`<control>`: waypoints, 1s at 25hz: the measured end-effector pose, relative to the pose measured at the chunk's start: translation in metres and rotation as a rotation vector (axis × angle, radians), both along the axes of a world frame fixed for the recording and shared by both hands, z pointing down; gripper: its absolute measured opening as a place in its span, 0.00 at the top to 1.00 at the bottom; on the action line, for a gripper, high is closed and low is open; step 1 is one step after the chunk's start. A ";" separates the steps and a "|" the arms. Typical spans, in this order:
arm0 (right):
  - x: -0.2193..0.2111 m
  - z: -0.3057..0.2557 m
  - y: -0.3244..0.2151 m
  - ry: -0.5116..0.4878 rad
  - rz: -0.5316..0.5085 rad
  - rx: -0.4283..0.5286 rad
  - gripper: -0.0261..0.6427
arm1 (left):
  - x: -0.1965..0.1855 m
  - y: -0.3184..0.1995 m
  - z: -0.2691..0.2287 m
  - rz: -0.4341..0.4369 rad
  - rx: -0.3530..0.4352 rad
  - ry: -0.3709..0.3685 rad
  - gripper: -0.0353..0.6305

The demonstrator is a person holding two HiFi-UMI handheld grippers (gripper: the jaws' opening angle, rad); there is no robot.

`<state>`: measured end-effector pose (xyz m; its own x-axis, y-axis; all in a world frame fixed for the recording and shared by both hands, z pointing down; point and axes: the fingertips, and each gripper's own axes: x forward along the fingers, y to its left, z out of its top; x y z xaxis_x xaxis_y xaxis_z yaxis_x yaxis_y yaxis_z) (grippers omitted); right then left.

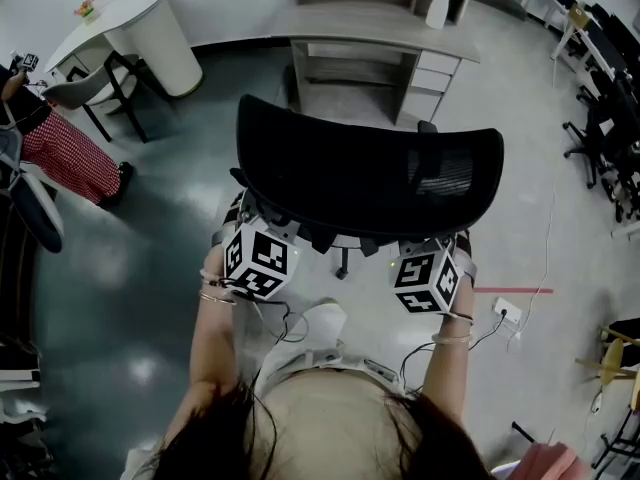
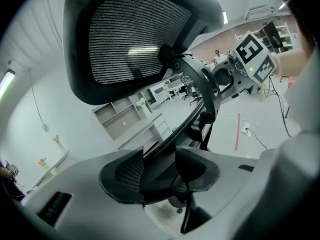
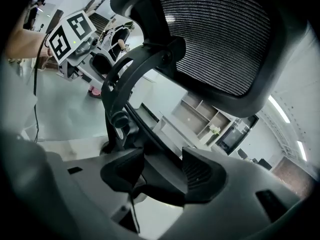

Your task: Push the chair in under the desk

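Presently: chair held from behind, on the near side of the desk.
We note the grey desk (image 1: 380, 23) at the far side, with the black mesh-backed chair (image 1: 365, 173) standing near of it and not yet under it. We find the left gripper (image 2: 160, 171) and the right gripper (image 3: 162, 171) each with jaws clamped on the chair's curved back frame, one at the left and one at the right.

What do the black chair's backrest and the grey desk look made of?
The black office chair has a backrest that looks like woven mesh, light showing through, in a matte plastic rim. The grey desk looks like matte wood-grain laminate, though uncertain.
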<state>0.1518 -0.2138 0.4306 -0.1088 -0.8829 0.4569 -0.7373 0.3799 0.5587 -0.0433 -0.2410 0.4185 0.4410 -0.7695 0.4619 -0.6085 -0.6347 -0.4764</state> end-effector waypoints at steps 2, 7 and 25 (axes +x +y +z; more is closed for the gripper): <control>0.000 0.000 -0.005 0.002 0.003 -0.002 0.61 | 0.000 -0.005 0.000 0.001 -0.005 0.004 0.65; -0.002 0.001 -0.017 0.002 0.011 -0.010 0.61 | -0.002 -0.018 0.000 0.010 -0.009 0.006 0.65; -0.012 -0.002 -0.049 -0.013 0.052 -0.011 0.61 | -0.011 -0.053 -0.005 0.047 0.016 0.042 0.65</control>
